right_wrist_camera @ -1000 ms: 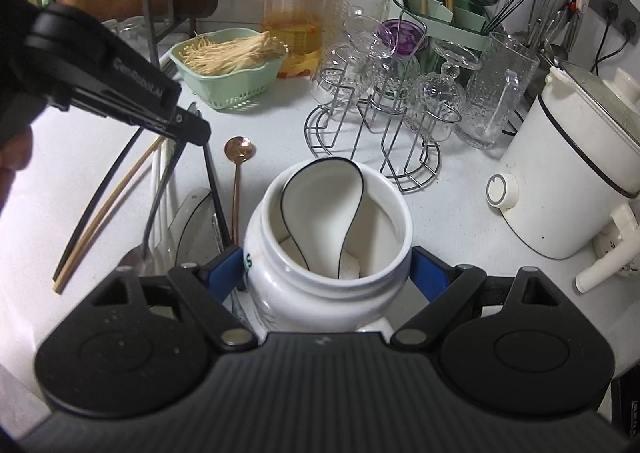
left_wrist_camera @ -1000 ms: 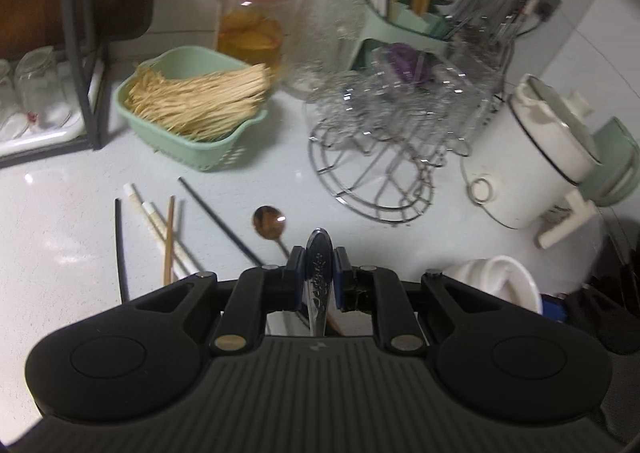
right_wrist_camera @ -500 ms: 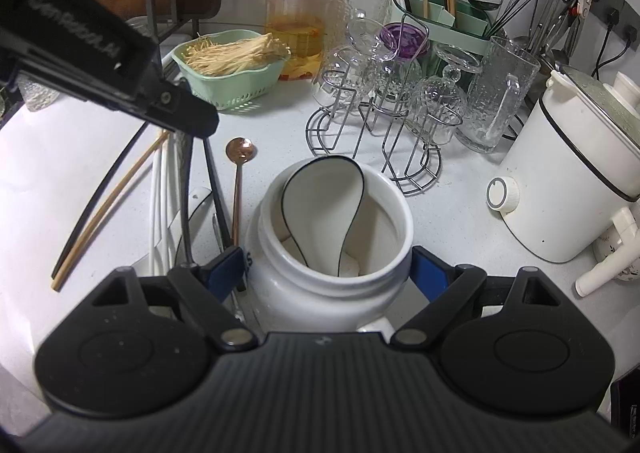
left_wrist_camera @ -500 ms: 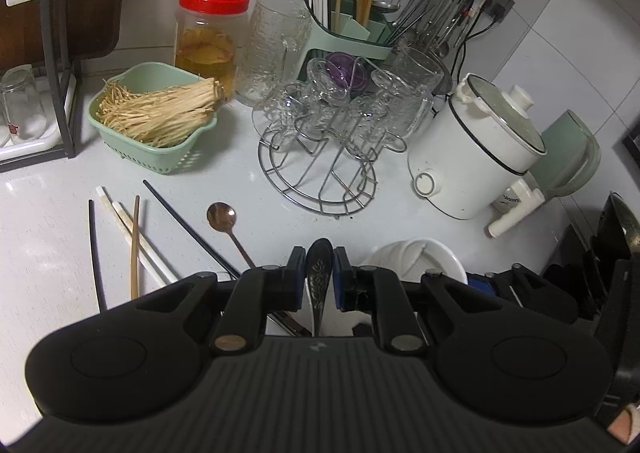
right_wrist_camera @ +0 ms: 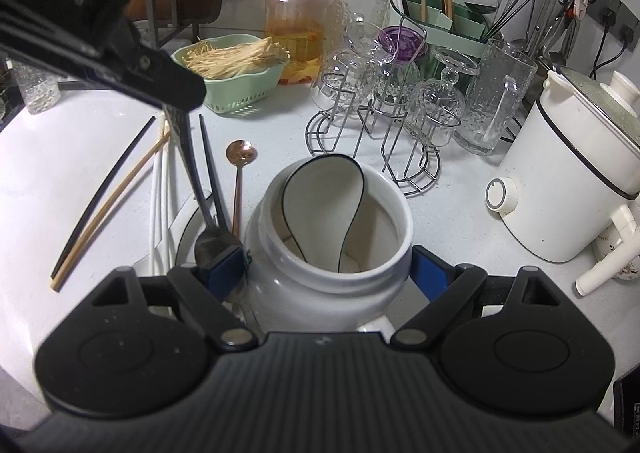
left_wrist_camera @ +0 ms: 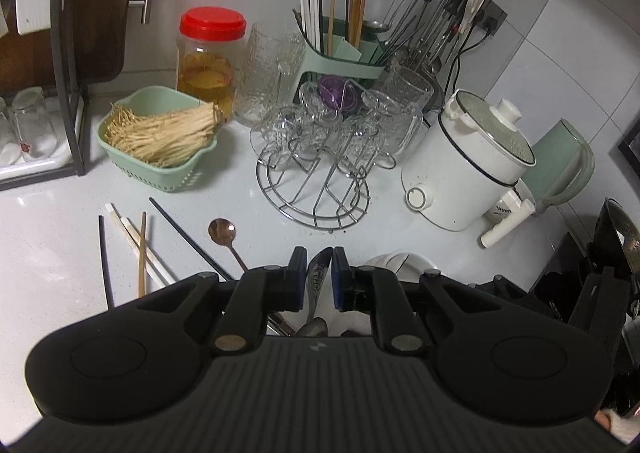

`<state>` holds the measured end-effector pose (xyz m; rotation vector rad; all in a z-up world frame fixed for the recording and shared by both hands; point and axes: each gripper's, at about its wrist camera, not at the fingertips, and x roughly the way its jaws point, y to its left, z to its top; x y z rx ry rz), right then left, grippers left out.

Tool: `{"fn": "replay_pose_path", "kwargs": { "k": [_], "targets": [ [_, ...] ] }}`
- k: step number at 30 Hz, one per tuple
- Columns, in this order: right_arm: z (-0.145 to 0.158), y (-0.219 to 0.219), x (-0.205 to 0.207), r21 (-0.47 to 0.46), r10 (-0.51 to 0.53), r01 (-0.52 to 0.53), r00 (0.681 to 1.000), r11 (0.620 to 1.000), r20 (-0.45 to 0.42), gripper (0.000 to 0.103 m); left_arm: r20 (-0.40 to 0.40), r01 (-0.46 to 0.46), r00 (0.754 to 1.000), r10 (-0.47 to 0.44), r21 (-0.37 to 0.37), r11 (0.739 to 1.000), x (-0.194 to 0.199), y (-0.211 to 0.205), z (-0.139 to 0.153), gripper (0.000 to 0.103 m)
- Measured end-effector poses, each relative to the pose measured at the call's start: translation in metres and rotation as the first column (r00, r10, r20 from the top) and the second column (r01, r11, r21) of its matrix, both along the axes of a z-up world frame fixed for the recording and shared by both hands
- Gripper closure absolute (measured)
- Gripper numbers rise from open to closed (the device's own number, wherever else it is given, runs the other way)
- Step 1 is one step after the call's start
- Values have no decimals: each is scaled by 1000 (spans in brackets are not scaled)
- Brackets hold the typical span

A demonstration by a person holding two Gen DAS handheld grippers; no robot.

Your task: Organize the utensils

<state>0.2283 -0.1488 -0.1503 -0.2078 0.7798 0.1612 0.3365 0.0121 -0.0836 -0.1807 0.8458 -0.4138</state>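
My left gripper (left_wrist_camera: 318, 265) is shut on the patterned handle of a steel spoon (left_wrist_camera: 316, 281), whose bowl hangs down under the fingers. In the right wrist view the left gripper (right_wrist_camera: 176, 93) comes in from the upper left, and the steel spoon (right_wrist_camera: 200, 193) dangles beside the jar, above the counter. My right gripper (right_wrist_camera: 328, 271) is shut on a white ceramic jar (right_wrist_camera: 320, 285), which holds a white black-rimmed spoon (right_wrist_camera: 324, 197). A copper spoon (left_wrist_camera: 222, 231) and several loose chopsticks (left_wrist_camera: 142, 249) lie on the counter. At the back, a green utensil holder (left_wrist_camera: 340, 53) holds upright chopsticks.
A wire rack of glass cups (left_wrist_camera: 320, 141) stands mid-counter, with a white electric pot (left_wrist_camera: 464, 169) to its right. A green basket of enoki mushrooms (left_wrist_camera: 160, 137), a red-lidded jar (left_wrist_camera: 210, 57) and a glass pitcher (left_wrist_camera: 272, 73) sit behind. Hanging utensils (left_wrist_camera: 440, 13) fill the back right.
My left gripper has risen and drawn back with the steel spoon, so more of the counter and back wall shows. The right gripper and jar have stayed put.
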Motion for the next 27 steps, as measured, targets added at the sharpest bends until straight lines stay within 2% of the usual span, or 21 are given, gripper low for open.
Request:
{"fn": "replay_pose_path", "kwargs": {
  "k": [6,8,14,21,27],
  "targets": [
    [0,-1,-3,-1,28,-28,1000,1000,7,12,24,-30,999,29,20,999,-5,-7,15,89],
    [-1,-2,-3,-1,39,-39,999,999,9,12,31,-37,999,36,25,999,-7,-10,21,96],
    [-2,-4,-3,5,67,-67,998,998,23,12,54,-45,998,41,70,996,-10,-21,31,100],
    [-3,-10,-1,17,113,-113,993,993,37,12,38,-69,997,65,105,992,-6,-25,26,101],
    [-4,-20,-1,23,125,-126,991,992,46,12,-24,-78,996,81,117,990,7,-3,4,100]
  ]
}}
